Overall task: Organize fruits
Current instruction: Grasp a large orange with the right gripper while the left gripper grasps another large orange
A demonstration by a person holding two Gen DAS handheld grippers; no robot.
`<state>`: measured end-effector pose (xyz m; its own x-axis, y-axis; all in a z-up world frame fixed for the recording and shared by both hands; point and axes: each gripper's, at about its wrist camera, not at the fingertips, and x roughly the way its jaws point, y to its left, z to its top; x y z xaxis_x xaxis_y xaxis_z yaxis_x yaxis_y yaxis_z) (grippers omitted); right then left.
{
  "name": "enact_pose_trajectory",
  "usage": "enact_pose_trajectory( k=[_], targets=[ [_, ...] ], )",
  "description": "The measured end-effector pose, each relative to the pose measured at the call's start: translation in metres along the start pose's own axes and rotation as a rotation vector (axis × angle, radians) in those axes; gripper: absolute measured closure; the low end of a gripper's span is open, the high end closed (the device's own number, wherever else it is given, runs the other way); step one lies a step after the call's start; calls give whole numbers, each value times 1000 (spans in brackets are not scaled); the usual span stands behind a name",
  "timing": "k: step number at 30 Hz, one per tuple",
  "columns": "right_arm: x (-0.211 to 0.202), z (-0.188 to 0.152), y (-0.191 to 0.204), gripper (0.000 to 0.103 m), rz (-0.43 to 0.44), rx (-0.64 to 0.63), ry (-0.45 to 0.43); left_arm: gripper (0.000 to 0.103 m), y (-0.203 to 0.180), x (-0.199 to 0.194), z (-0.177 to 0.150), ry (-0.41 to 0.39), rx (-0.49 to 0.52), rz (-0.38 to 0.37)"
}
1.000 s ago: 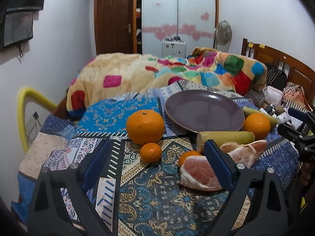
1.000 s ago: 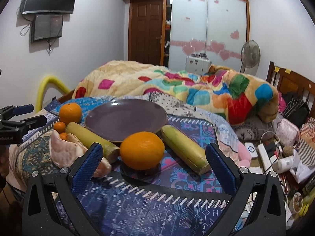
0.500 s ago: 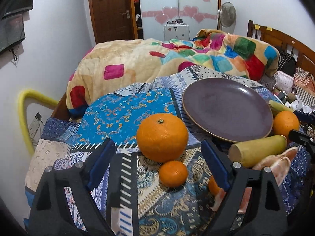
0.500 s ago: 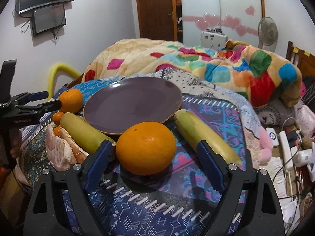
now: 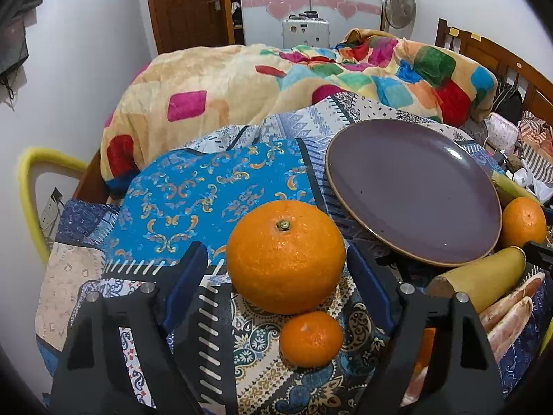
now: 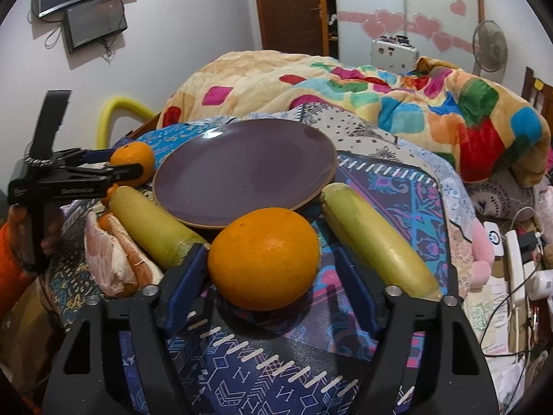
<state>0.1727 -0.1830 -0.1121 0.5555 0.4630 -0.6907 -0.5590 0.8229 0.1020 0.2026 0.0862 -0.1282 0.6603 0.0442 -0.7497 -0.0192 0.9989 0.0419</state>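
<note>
Fig.: fruit laid out on the patterned blue bedspread (image 5: 214, 186) at the foot of a bed, both wrist views. Left claw (image 5: 276, 273) is spread w/ jaws closing around the large stemmed orange (image 5: 285, 256); right pad is at the peel, left pad is standing clear, so no pinch yet. A small round mandarin (image 5: 310, 339) is lying just beside that orange, on the claw side. Right claw (image 6: 266, 273) is spread too, jaws closing on either side of a second large smooth orange (image 6: 263, 259); gaps are showing on both sides. The round purple ceramic plate (image 6: 242, 169) is sitting bare between the two oranges. Two pale-yellow cylindrical pieces (image 6: 152, 228) (image 6: 373, 238) are flanking the plate. Peeled pink pomelo segments (image 6: 114, 259) are resting near the bed's left edge.
</note>
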Motion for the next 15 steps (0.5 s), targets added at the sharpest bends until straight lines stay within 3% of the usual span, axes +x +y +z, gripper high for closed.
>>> enact_pose_trajectory(
  k=[1,7,15],
  targets=[
    [0,0,1,40,8,-6,7,21,0,2,1,8,-2,-5],
    [1,0,6,41,-7,-34,6,33,-1,10,4,36,-6,-37],
    [-3,2,4,42,-14,-25,-3,34,-10,5,4,29,41,-12]
  ],
)
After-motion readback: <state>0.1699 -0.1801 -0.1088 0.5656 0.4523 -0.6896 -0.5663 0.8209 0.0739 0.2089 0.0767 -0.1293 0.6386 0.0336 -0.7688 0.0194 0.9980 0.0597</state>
